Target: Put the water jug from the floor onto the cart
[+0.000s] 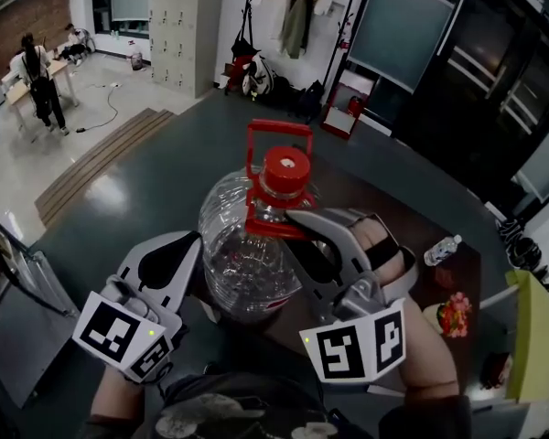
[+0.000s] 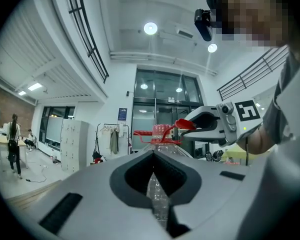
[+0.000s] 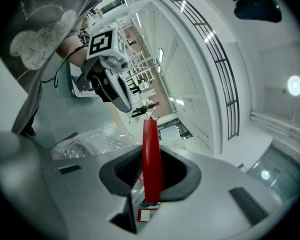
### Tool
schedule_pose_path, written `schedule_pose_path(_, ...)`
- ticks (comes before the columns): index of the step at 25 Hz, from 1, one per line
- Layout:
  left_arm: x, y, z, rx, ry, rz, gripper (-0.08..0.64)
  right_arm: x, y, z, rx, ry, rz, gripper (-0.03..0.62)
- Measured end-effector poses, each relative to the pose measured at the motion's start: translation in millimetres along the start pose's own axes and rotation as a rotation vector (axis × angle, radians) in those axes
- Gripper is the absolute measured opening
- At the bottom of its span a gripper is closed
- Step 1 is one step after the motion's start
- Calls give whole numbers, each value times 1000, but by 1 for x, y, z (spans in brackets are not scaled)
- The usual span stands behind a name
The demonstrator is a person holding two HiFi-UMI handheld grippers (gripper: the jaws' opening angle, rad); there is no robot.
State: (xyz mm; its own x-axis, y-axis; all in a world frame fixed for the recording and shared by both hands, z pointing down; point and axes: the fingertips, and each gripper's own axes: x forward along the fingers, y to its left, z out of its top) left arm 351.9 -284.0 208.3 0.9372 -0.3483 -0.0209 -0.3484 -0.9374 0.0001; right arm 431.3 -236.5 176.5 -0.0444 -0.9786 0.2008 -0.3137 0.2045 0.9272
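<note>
The clear water jug (image 1: 247, 254) with its red cap (image 1: 285, 170) and upright red handle (image 1: 276, 135) is held up in front of me, above a dark brown surface (image 1: 393, 210). My left gripper (image 1: 185, 250) lies against the jug's left side; its jaws look shut, with the jug's clear plastic (image 2: 159, 184) showing through the slit. My right gripper (image 1: 297, 219) reaches the jug's neck from the right and is shut on the red handle strip (image 3: 151, 159), which stands between its jaws. The left gripper view shows the right gripper (image 2: 200, 125) at the cap.
A small plastic bottle (image 1: 442, 249) and a red bunch (image 1: 453, 314) lie on the brown surface at the right. A yellow-green chair (image 1: 535, 337) stands at the right edge. Beyond are a coat rack (image 1: 297, 16), lockers (image 1: 178, 26), a step (image 1: 101, 158) and people at a table (image 1: 37, 76).
</note>
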Motion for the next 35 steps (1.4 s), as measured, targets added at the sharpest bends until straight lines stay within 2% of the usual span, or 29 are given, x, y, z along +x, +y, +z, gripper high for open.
schedule_pose_path(7,-22,-3,-2,-6,2,77,8,-11,-16,10,55,-93,-29,64)
schedule_pose_path(17,-67,-16,-15,-23,5,236,8,-37,-31,23,95,-236,-36,55)
schedule_pose_path(24,-103,-41,-27,-47,-10,367,8,-64,-22,44,140,-351,26,48)
schedule_pose_path(28,-122,-64,-36,-64,-12,443,8,-85,-12,54,180,-434,92,48)
schedule_pose_path(32,-150,-82,-45,-66,-11,545,8,-103,13,76,152,-536,161,48)
schedule_pose_path(35,-188,-87,-49,-74,-16,636,8,-119,42,110,128,-633,228,48)
